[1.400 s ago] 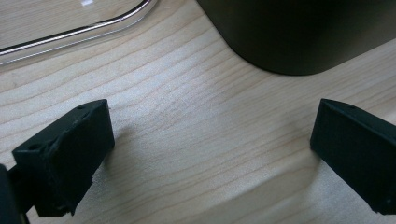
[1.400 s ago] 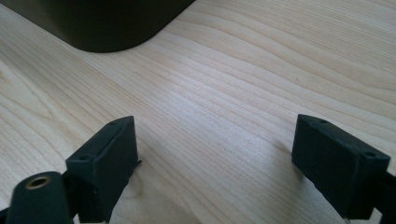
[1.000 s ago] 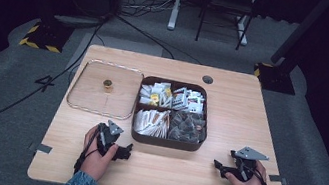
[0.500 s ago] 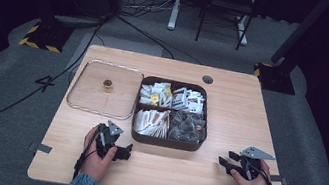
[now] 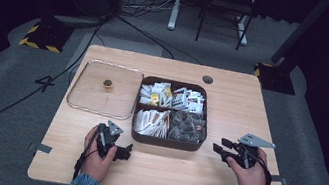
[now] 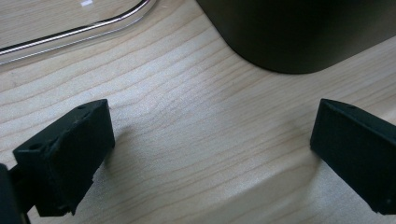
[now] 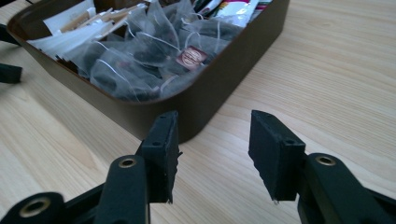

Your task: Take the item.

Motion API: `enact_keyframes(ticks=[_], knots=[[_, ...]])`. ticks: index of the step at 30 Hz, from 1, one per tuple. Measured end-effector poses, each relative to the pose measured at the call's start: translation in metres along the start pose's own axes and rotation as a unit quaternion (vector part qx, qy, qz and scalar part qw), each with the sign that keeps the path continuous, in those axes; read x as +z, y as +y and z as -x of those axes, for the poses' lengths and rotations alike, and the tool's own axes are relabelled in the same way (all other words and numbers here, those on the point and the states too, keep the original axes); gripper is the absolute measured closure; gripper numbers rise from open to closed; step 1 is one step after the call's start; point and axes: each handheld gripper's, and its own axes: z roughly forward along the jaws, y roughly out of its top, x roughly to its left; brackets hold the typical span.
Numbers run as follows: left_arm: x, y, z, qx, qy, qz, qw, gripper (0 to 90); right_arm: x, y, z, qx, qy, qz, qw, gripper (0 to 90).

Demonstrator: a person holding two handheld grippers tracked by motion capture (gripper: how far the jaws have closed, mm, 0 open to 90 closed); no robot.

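A dark brown box [image 5: 164, 140] split into compartments stands mid-table, packed with white sachets [image 5: 151, 122] and dark tea bags [image 5: 187, 126]. Its clear lid [image 5: 103, 95] with a small knob lies flat to its left. My left gripper [image 5: 126, 153] rests on the wood just in front of the box's near left corner, open wide and empty; the left gripper view has the box wall [image 6: 299, 32] ahead. My right gripper [image 5: 218, 149] sits to the right of the box, open, holding nothing. Its jaws face the box's corner [image 7: 205, 112] with tea bags [image 7: 140, 56] behind it.
The wooden table [image 5: 245, 111] has a cable hole [image 5: 207, 79] behind the box. Bare wood lies along the front edge between the two hands. Tape marks [image 5: 41, 148] sit at the table's side edges. Cables and stand bases lie on the floor beyond.
The right gripper slid slightly right and back, then returned closer to the box. The left hand has barely moved.
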Motion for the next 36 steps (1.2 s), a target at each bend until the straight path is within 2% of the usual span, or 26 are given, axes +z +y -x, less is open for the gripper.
enact_keyframes(ticks=[3,9,15,24,30,36], knots=[[0.000,0.000,-0.001,0.003,0.000,0.000,1.0000,0.1,0.003,0.013,-0.002,0.006,0.015,-0.008,0.9998,53.4],[0.001,0.001,-0.001,0.004,-0.003,0.000,1.0000,0.0,0.005,0.040,-0.005,-0.009,0.016,-0.011,0.9998,54.0],[0.001,0.001,-0.001,0.003,-0.001,-0.001,1.0000,0.0,0.009,0.053,-0.003,-0.003,0.021,-0.008,0.9997,54.3],[0.001,0.001,-0.001,0.003,-0.001,-0.001,1.0000,0.0,0.034,0.084,-0.001,-0.018,0.017,-0.015,0.9996,53.8],[0.002,0.002,0.000,0.000,0.001,0.000,1.0000,0.0,0.051,0.098,0.003,-0.021,0.017,-0.024,0.9993,53.9],[0.002,0.002,0.000,0.000,0.001,0.000,1.0000,0.0,0.074,0.116,0.008,-0.025,0.018,-0.030,0.9991,54.0]])
